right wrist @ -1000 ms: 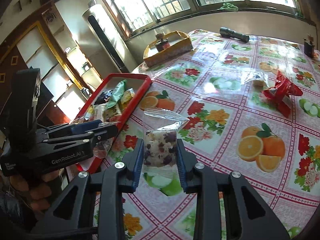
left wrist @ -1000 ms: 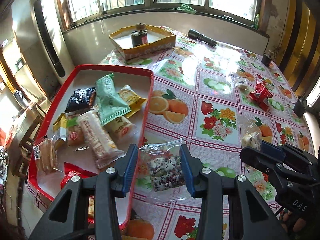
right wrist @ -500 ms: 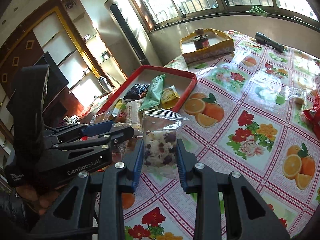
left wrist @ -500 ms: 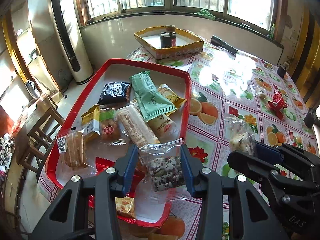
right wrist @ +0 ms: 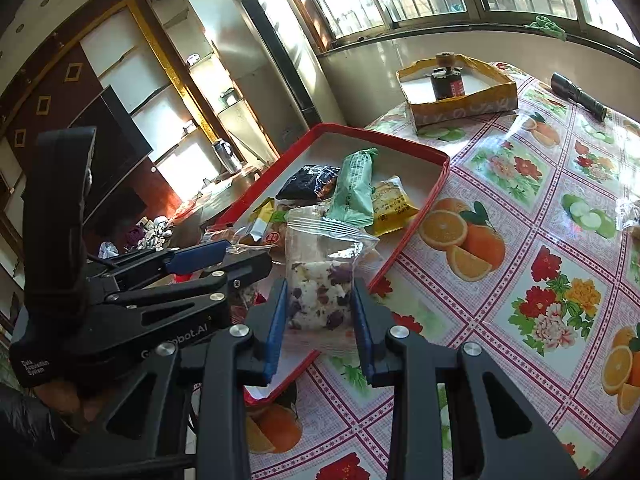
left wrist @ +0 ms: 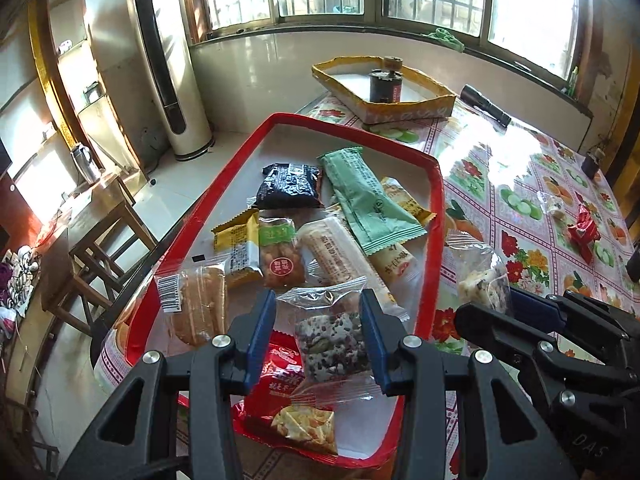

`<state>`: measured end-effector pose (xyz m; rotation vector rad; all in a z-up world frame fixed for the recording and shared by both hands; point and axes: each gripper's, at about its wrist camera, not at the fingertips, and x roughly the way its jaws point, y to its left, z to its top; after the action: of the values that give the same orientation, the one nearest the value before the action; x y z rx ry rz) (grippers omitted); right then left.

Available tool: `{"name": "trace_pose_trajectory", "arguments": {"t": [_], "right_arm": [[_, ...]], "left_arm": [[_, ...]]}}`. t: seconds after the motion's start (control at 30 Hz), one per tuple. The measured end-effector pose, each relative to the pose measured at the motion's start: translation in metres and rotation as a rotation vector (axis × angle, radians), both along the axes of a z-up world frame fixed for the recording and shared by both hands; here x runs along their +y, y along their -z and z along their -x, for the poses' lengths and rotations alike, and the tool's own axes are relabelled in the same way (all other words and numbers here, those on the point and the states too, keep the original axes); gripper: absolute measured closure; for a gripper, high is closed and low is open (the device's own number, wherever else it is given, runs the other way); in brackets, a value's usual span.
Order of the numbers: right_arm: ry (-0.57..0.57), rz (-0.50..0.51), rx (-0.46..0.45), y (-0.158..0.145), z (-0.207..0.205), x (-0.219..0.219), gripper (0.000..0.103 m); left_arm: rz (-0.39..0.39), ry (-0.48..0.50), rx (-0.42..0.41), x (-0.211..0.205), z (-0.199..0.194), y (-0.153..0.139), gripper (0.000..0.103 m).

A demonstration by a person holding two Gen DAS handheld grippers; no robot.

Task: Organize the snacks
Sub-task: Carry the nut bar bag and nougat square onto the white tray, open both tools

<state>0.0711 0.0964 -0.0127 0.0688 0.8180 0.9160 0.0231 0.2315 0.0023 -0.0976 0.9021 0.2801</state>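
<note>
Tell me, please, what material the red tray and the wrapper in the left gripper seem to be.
Red tray: probably glossy plastic, since its rim is smooth, rounded and catches highlights. Wrapper in the left gripper: thin clear plastic film; the speckled bar shows through, and the edges crinkle.

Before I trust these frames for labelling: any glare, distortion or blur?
Left wrist view: sunlight washes out the tablecloth beside the flashlight; fisheye bends the window frames; snacks in the red tray stay sharp. Right wrist view: windows blown out, cabinet side dim, edges vignetted.
</note>
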Motion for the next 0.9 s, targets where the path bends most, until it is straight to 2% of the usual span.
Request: {"name": "trace_pose_trajectory", "arguments": {"t": [0.43, 0.73, 0.9], "right_arm": [[-0.014, 0.008, 0.011, 0.007, -0.019, 0.031, 0.07], [-0.006, -0.002, -0.004, 0.005, -0.032, 0.047, 0.07], [-0.02, 0.01, -0.026, -0.001, -0.045, 0.072, 0.07]], "left_arm": [[0.021, -0.059, 0.006, 0.03, -0.006, 0.006, 0.061], [0.025, -0.063, 0.017, 0.035, -0.011, 0.011, 0.061], [0.027, -0.065, 0.026, 0.036, -0.014, 0.014, 0.061]]}}
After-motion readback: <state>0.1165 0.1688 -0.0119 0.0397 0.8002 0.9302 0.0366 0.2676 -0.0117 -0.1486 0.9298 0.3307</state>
